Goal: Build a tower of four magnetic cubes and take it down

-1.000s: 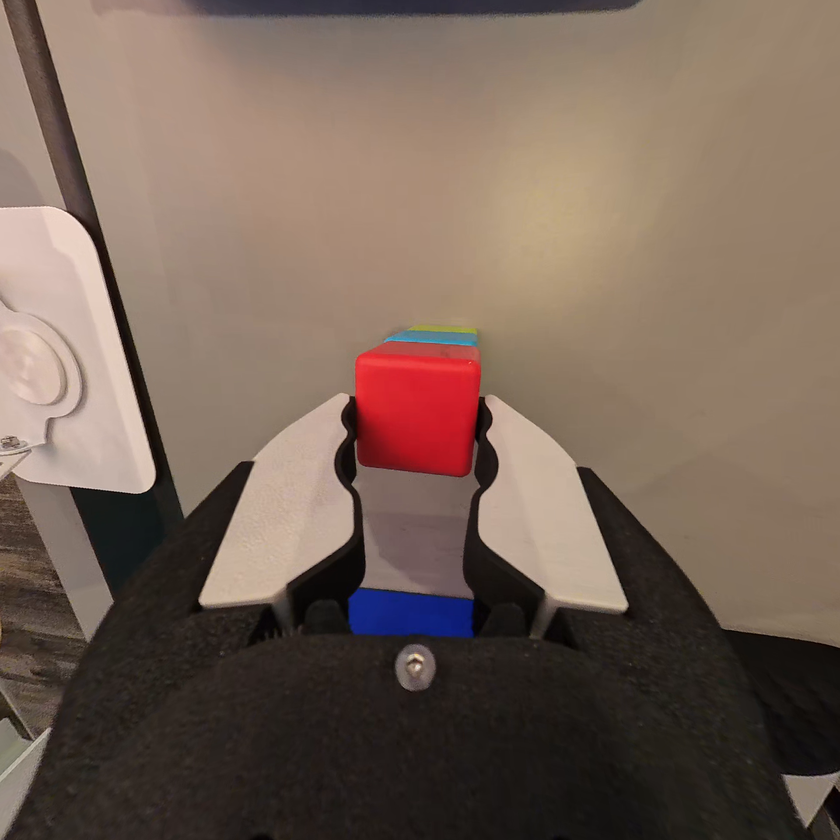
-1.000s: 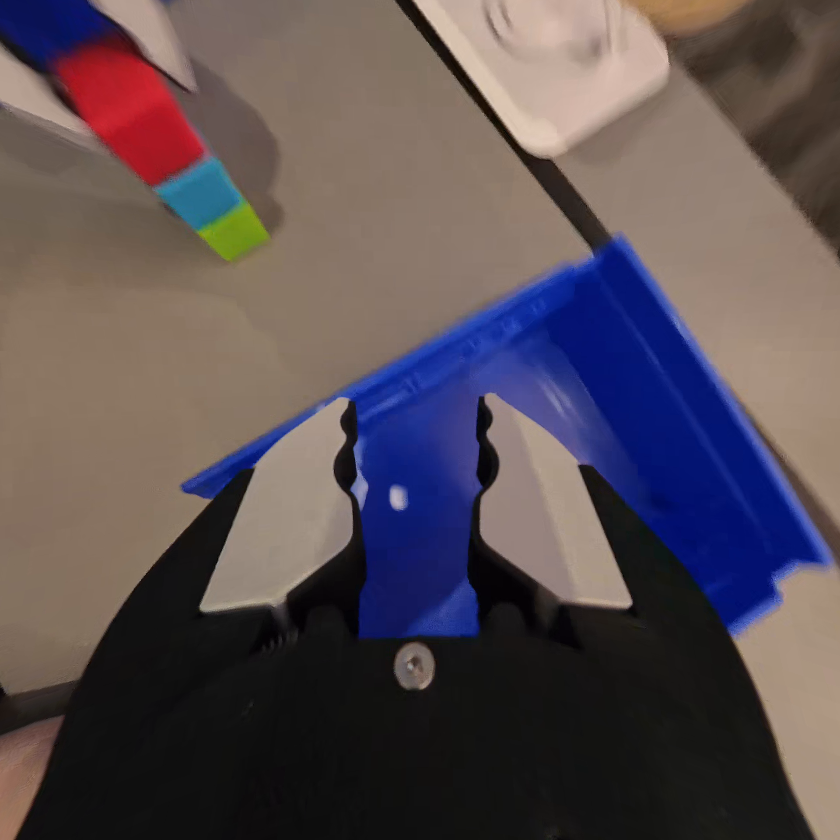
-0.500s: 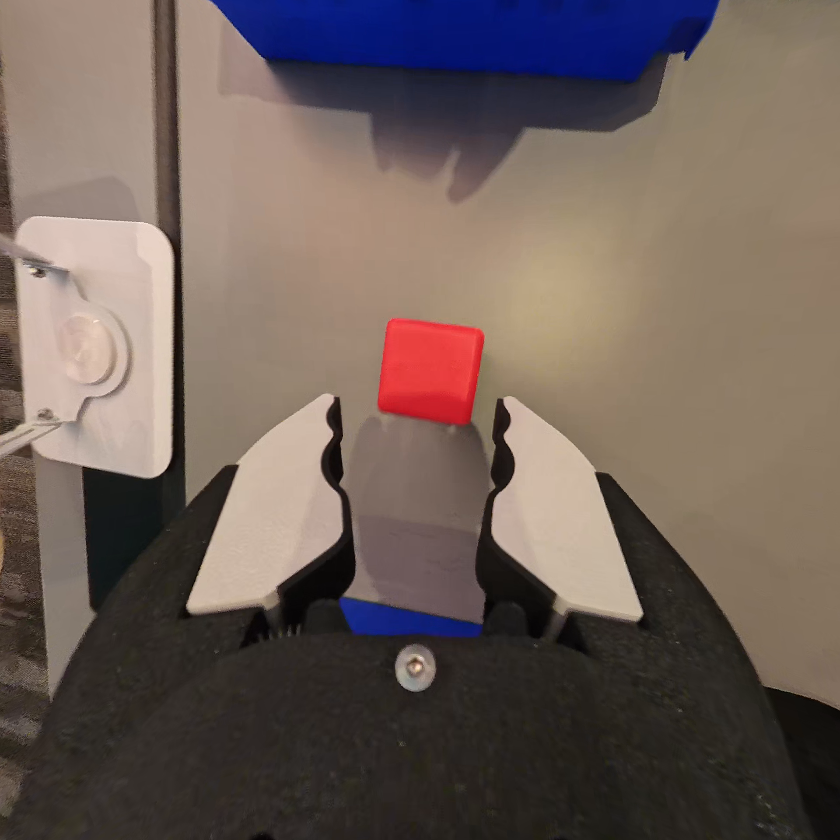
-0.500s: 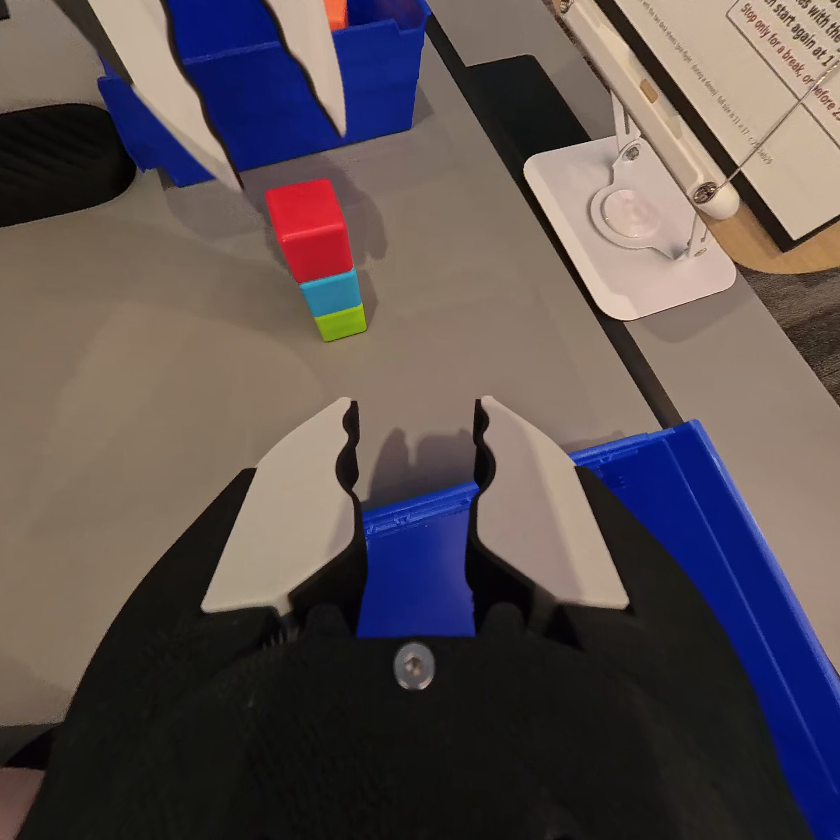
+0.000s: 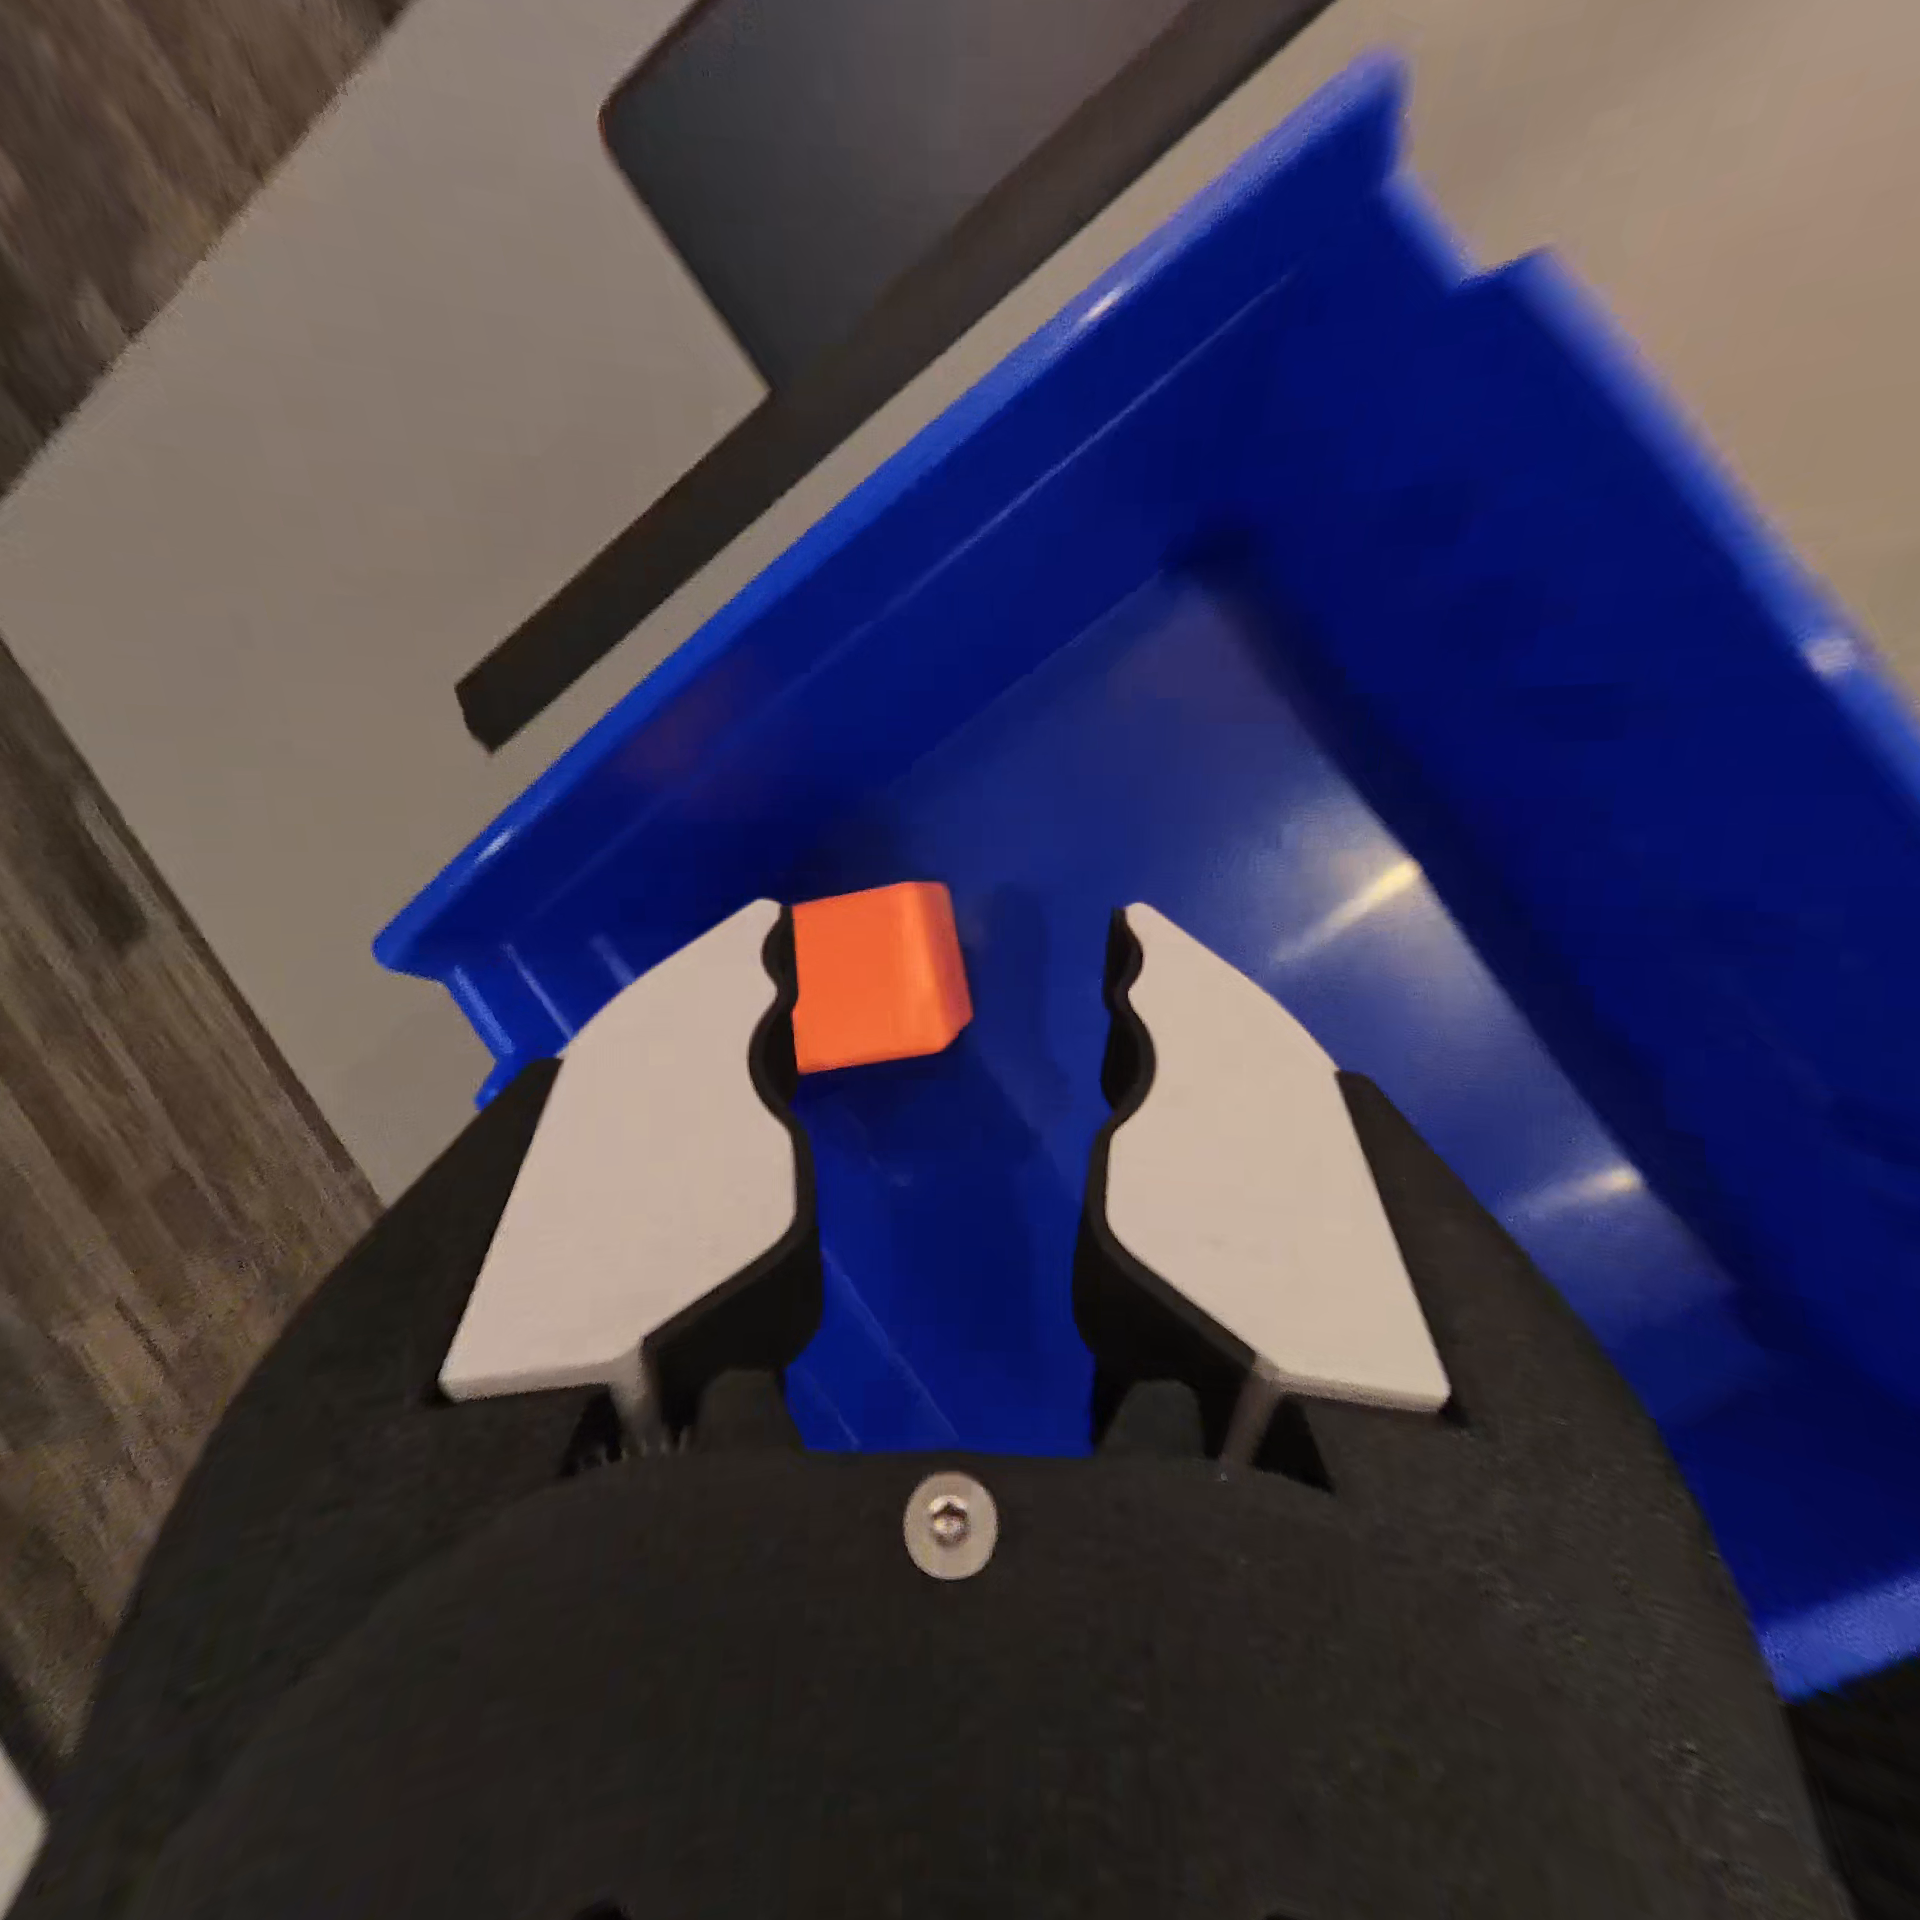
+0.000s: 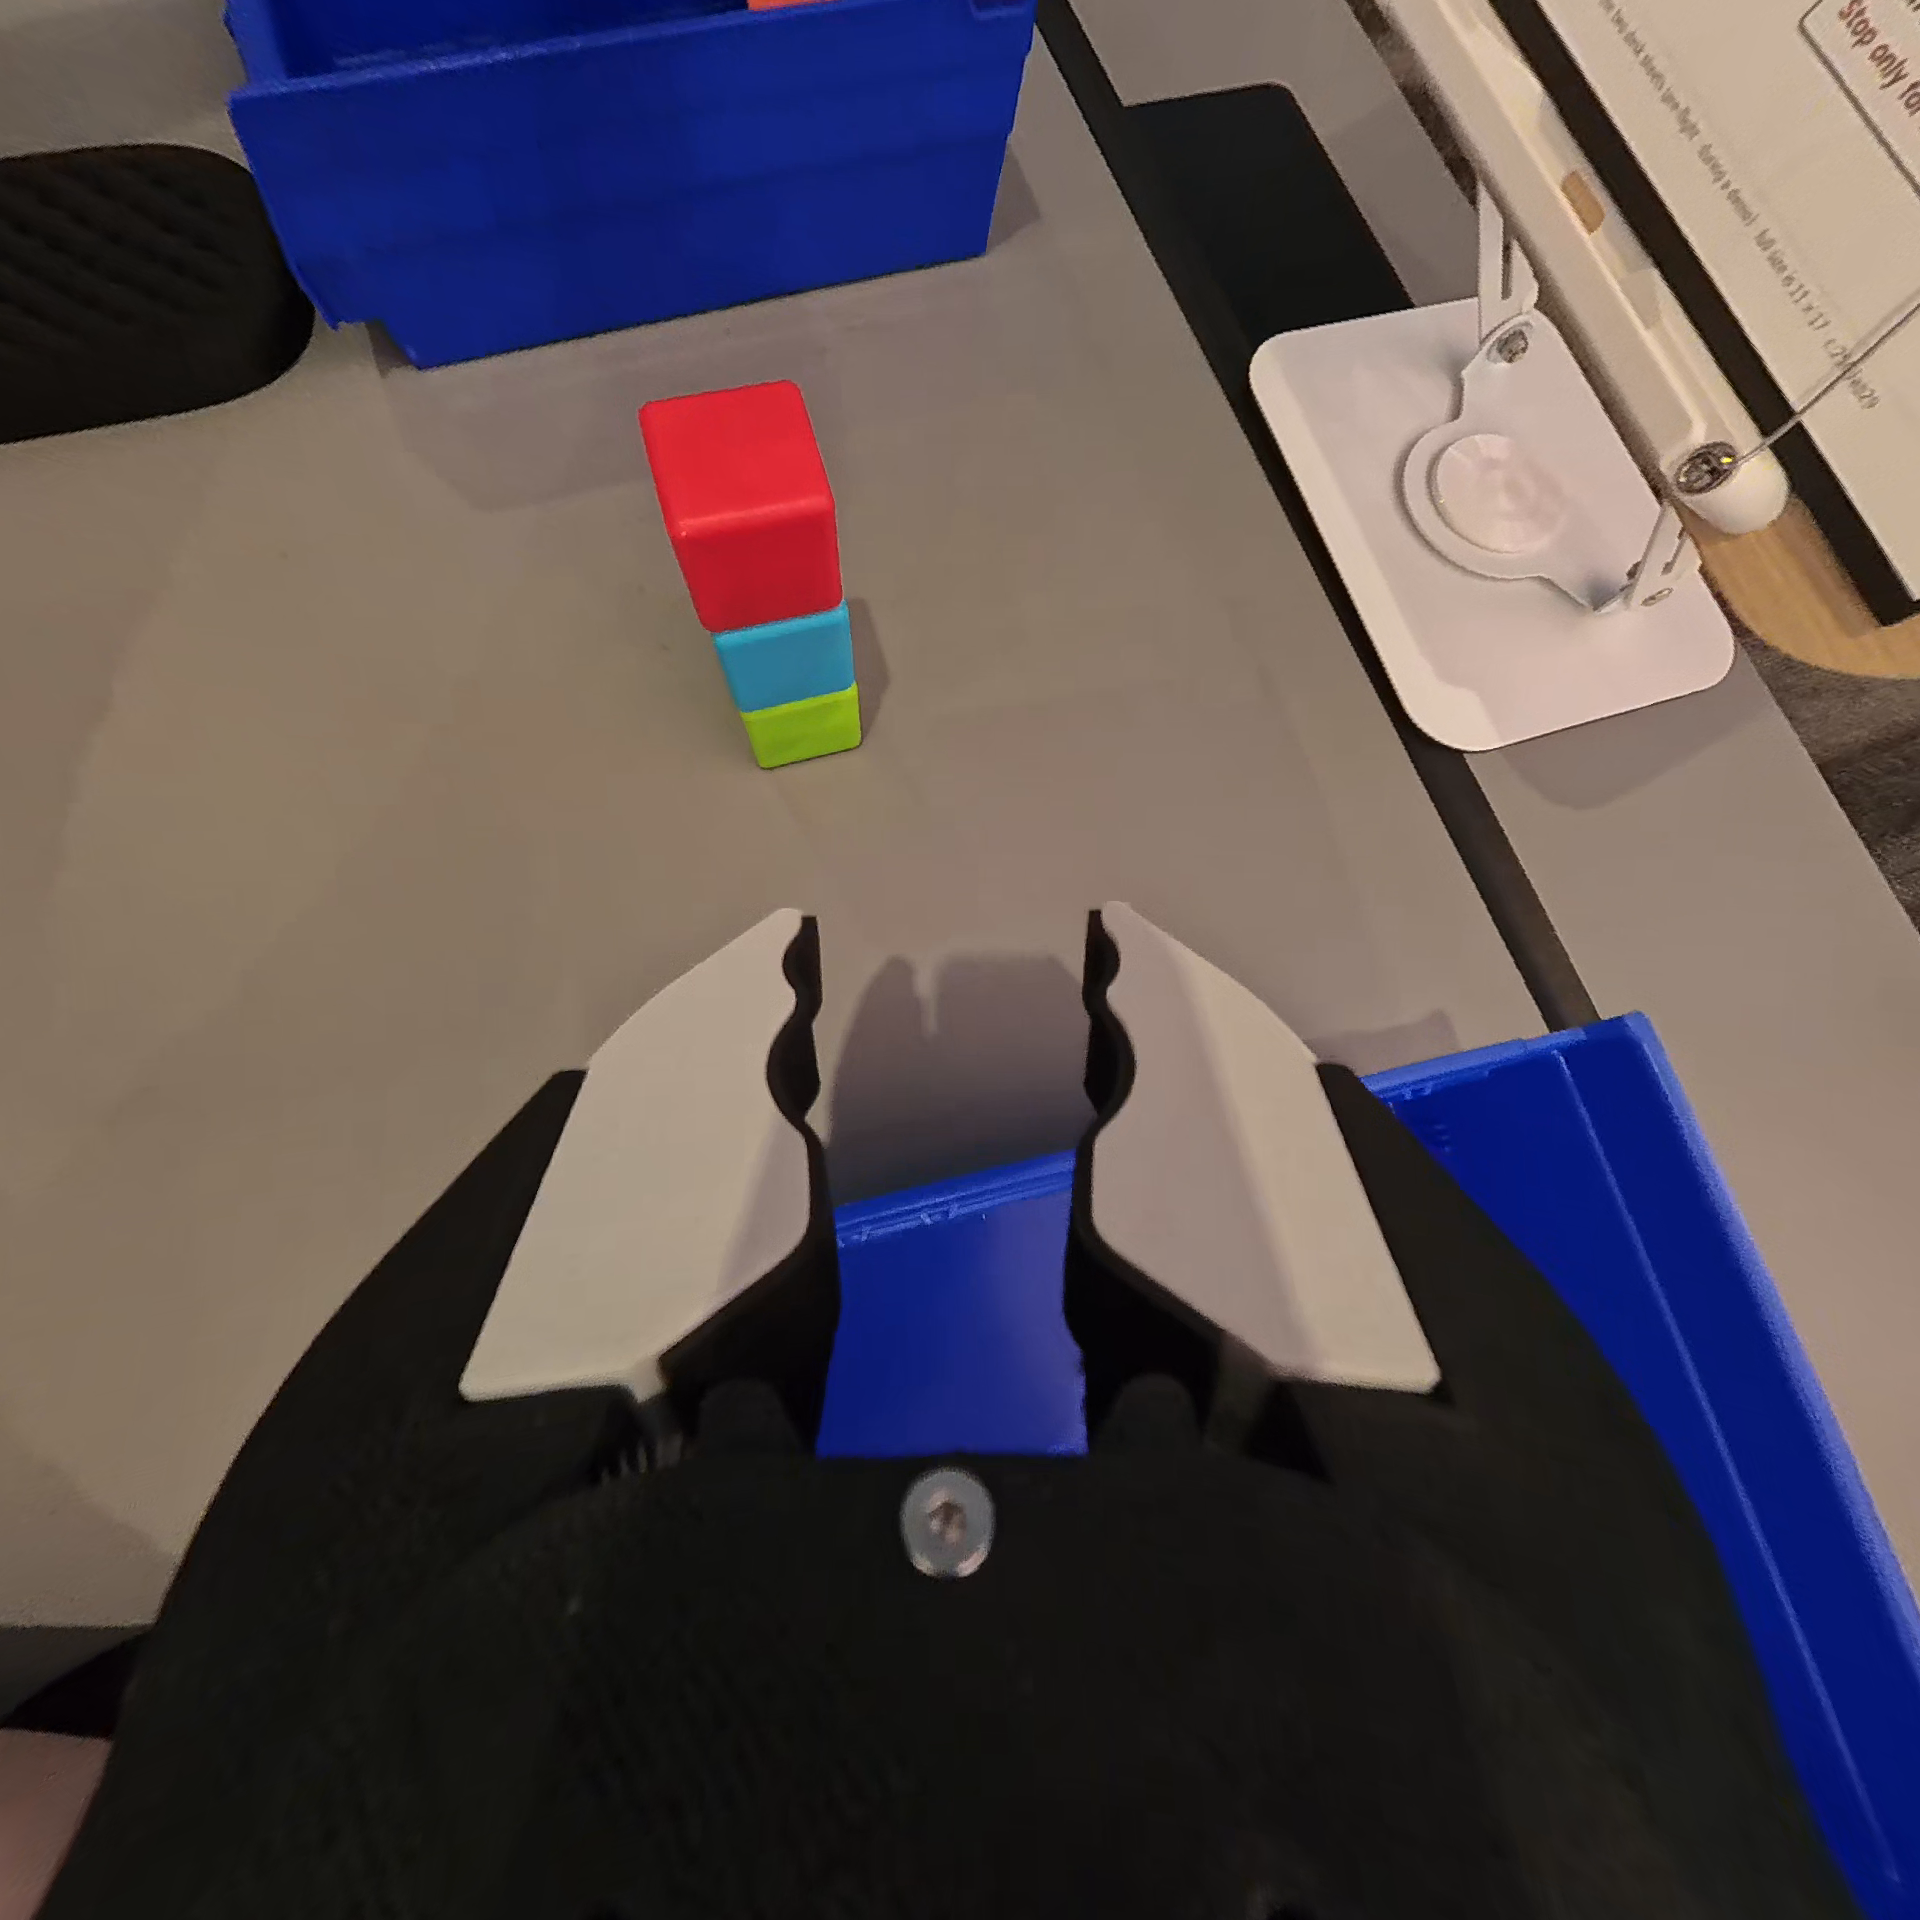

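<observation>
Here the left gripper (image 5: 945,961) is poised over a blue bin (image 5: 1455,644), its fingers spread wide with nothing between them; an orange cube (image 5: 878,977) lies on the bin's floor just beside the left fingertip, though the blur makes it hard to tell whether they touch. The right gripper (image 6: 951,961) is likewise spread wide and empty, held above the grey table (image 6: 312,831) with the near blue bin (image 6: 1662,1299) under and to the right of it. Farther out on the table stands the tower of three cubes: a green cube (image 6: 802,725) at the bottom, a light blue cube (image 6: 784,655) on it and a red cube (image 6: 743,499) on top, stacked straight and touching. Beyond the tower sits the far blue bin (image 6: 623,187), and a black pad (image 6: 125,281) lies to its left. To the right of the tower, past a dark gap in the table, is a white stand base (image 6: 1496,530) holding a framed sheet (image 6: 1766,156).
</observation>
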`<control>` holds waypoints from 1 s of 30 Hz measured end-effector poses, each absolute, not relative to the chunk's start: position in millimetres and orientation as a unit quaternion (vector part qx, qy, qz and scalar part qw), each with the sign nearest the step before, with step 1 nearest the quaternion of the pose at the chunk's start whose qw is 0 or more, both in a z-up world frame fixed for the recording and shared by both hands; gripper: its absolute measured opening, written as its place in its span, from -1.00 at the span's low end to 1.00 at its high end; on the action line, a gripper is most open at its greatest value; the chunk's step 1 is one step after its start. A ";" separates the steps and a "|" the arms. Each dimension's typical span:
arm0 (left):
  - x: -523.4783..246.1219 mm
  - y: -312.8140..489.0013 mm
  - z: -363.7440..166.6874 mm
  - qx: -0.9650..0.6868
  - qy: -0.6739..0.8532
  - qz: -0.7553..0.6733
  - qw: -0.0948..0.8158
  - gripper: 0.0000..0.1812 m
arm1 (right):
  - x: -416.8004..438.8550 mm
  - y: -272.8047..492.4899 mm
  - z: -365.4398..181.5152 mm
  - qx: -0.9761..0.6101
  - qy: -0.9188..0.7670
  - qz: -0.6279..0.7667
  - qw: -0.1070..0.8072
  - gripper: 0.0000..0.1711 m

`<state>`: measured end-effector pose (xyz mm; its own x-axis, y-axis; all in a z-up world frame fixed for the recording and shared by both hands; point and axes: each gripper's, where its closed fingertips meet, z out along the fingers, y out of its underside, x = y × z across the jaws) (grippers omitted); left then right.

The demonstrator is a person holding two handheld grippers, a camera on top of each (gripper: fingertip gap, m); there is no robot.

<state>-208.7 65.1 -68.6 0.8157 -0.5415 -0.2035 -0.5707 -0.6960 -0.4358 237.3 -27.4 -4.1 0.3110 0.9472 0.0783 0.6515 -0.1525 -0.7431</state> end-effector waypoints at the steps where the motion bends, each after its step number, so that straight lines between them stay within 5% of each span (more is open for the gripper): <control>1: -217.7 67.5 -76.3 -0.925 0.296 0.045 0.234 -0.40 | 237.8 -26.9 -5.1 -0.731 -0.548 0.207 0.350 -0.42; 11: -247.8 66.9 -125.4 -0.947 0.285 0.125 0.077 -0.29 | 238.3 -26.2 -15.9 -0.742 -0.551 0.194 0.329 -0.41; 19: -248.2 65.3 -127.0 -0.939 0.304 0.153 0.058 -0.46 | 244.2 -26.7 -15.4 -0.743 -0.549 0.198 0.327 -0.42; 24: -246.5 61.4 -99.4 -0.932 0.309 0.164 0.098 -0.47 | 250.0 -26.3 -11.5 -0.743 -0.543 0.205 0.333 -0.42; 30: -189.6 49.6 -4.7 -0.892 0.359 0.158 0.224 -0.47 | 252.6 -26.4 -11.8 -0.744 -0.541 0.207 0.332 -0.41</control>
<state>-189.6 49.6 -4.7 0.6926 -0.5688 -0.4436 -0.7109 -0.6423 -0.2866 252.6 -26.4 -11.8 0.3278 0.9434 0.0503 0.6685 -0.1940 -0.7180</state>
